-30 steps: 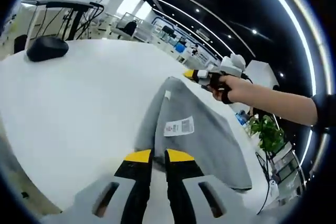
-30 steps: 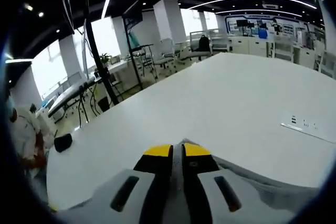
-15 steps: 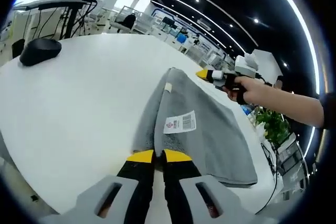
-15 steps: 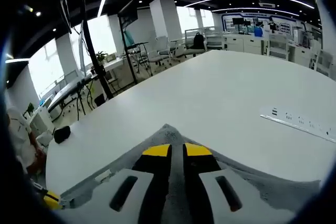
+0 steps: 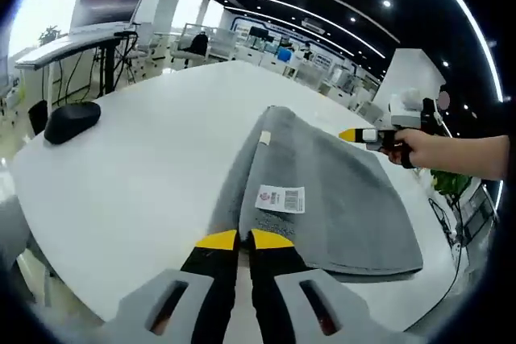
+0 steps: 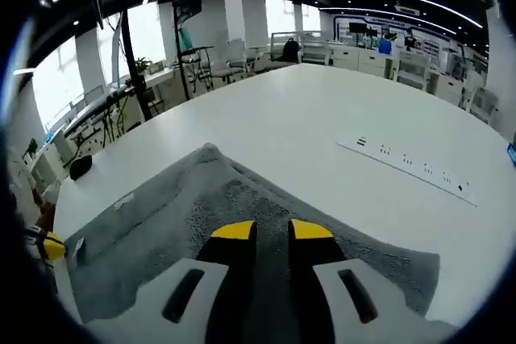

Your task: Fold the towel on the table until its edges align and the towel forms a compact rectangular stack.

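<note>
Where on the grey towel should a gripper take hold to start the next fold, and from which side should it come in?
Best bet: a corner of the towel, taken from outside its edge, low along the table. The towel lies flat with doubled layers meeting at its edges, so a corner offers a lip that jaws can close across. The left gripper sits at the corner near the white label.

Ahead of the left gripper (image 5: 234,239), whose jaws look like matt black plastic with yellow tips, lies the towel (image 5: 339,199): soft grey cloth with a nubby terry pile, rough-looking in the right gripper view. A white label (image 5: 280,198) on it, just beyond the jaw tips, looks like printed paper or fabric. The table (image 5: 145,175) beneath is smooth, matt white. Far left of the jaws, a black object (image 5: 72,120) has a dull finish.
</note>
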The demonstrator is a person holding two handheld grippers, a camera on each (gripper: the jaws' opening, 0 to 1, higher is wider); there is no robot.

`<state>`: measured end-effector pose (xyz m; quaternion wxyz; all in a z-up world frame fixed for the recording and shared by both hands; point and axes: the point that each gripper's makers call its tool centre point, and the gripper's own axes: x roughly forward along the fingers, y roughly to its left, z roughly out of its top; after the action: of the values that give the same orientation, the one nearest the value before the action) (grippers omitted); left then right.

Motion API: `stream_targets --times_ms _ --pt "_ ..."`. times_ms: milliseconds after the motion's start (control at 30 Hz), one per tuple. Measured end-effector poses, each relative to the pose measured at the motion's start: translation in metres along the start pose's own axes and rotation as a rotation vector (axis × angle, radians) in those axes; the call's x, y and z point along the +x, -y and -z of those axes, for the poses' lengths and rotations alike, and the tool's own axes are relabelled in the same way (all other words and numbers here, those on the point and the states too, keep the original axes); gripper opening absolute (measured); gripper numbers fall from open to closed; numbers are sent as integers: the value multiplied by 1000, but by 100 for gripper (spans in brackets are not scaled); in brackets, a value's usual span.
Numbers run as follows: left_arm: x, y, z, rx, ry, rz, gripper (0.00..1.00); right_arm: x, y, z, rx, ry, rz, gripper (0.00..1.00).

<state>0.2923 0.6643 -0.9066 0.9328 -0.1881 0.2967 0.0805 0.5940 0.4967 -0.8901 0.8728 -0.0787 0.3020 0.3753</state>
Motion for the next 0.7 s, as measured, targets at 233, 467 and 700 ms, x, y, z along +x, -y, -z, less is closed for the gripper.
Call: stream_targets --times_ms 233,467,700 --pt "1 3 1 10 -4 20 5 -20 32 4 -4 6 50 16" --pt "2 2 6 21 -22 29 5 -30 61 15 5 -11 91 18" --pt "3 3 7 52 -37 34 5 -42 89 24 42 -19 147 18"
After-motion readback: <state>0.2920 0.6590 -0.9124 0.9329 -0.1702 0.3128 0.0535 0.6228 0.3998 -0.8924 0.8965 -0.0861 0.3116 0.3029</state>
